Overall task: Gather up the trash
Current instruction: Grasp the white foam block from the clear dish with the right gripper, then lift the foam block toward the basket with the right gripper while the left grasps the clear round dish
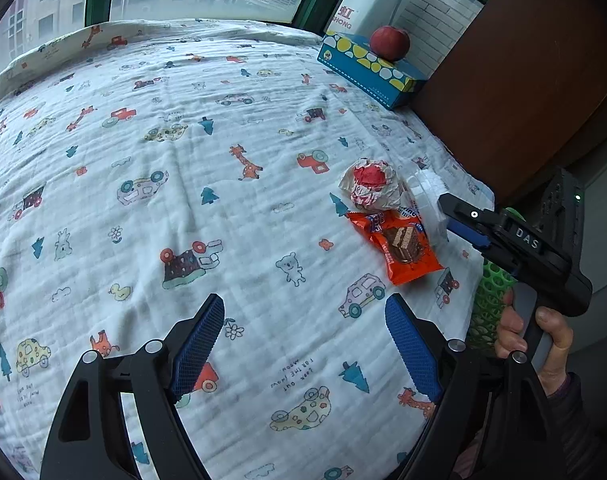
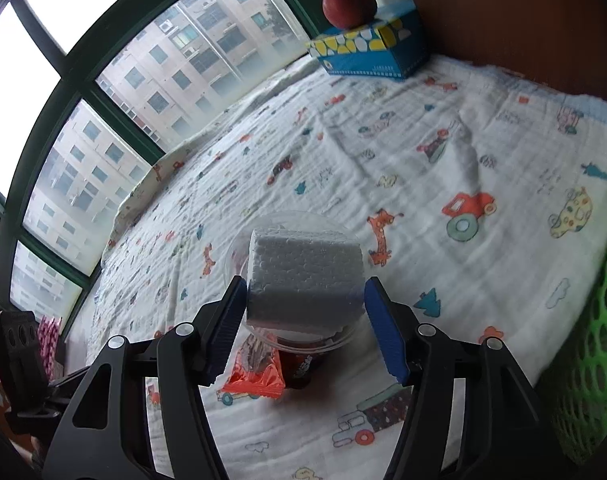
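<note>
- Trash sits in a small cluster near the edge of a bed covered in a white cartoon-print blanket: a crumpled red-and-white paper wrapper, an orange wafer snack packet, and a white foam block resting on a clear plastic cup.
- Right hand-held gripper is partly open, its blue pads flanking the foam block, right pad apart, left pad's contact unclear.
- Left hand-held gripper hovers wide open and empty.
- Green mesh plastic basket stands just beside the bed; nothing appears collected yet.
</note>
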`<state>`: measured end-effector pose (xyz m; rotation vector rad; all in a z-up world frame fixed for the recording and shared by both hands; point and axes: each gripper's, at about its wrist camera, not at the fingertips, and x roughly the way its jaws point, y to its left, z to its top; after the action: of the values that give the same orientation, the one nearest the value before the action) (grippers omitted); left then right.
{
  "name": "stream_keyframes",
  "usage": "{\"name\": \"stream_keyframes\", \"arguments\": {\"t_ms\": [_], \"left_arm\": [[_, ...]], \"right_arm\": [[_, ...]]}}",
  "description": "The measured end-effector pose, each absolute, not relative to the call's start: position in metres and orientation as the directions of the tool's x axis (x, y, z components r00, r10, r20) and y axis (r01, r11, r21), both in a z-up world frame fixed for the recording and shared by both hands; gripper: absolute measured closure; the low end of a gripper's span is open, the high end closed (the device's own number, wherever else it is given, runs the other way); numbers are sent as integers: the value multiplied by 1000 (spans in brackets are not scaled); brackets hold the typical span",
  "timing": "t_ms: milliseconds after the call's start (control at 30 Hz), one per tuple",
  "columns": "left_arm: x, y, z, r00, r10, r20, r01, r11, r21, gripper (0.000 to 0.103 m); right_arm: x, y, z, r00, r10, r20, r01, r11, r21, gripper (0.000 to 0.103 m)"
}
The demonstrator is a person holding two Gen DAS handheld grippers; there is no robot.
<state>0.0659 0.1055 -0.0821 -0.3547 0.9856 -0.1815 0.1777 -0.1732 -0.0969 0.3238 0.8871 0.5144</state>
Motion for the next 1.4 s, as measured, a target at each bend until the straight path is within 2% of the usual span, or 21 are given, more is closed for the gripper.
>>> {"name": "stream_keyframes", "arguments": {"t_ms": [567, 700, 933, 1200, 1400], "left_arm": [[102, 58, -64, 547, -371, -750, 97, 918, -384, 24], [119, 40, -64, 534, -400, -745, 126, 909, -398, 28], [148, 17, -69, 514, -427, -744, 131, 896, -424, 29], [169, 1, -82, 478, -439, -761, 127, 892, -434, 41], [172, -7, -93, 453, -462, -762, 121, 879, -462, 54]], "right_arm": [[148, -226, -52, 622, 533, -574, -278, 835, 475, 42], [135, -248, -42, 651, 517, -555, -258, 839, 479, 42], [112, -282, -30, 700, 475, -533, -220, 854, 472, 42], [90, -319, -29, 737, 414, -534, -151, 871, 467, 42], [79, -336, -31, 751, 377, -543, -110, 881, 460, 42]]}}
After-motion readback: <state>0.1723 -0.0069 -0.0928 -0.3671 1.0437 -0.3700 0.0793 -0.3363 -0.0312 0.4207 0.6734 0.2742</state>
